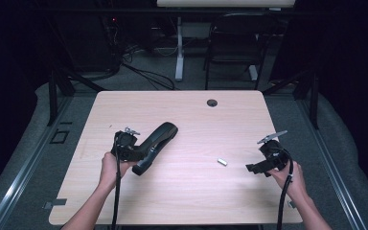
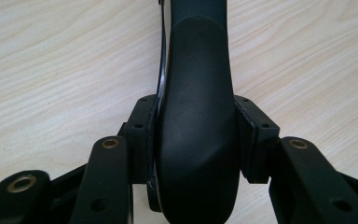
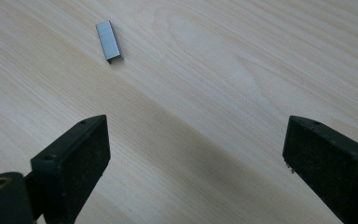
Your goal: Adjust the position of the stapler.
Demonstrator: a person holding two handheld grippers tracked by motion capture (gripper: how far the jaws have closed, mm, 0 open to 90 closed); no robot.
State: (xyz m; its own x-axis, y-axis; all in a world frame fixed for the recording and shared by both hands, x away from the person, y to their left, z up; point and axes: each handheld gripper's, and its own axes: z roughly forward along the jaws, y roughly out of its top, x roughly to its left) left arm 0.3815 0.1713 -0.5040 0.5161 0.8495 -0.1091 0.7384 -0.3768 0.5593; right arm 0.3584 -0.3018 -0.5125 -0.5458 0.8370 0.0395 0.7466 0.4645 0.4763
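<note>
Left gripper [image 1: 133, 154] was clamped on the black stapler [image 1: 155, 146], pads pressed against both sides of its rounded body [image 2: 196, 130]. The stapler sat left of centre on the wooden table [image 1: 187, 201], angled up and to the right. Right gripper [image 1: 255, 167] hung wide open over bare wood, nothing between the jaws. A small grey strip of staples [image 3: 108, 40] lay ahead of them, apart from both grippers [image 1: 223, 162]. No brand, label or writing was readable on the stapler or staples.
</note>
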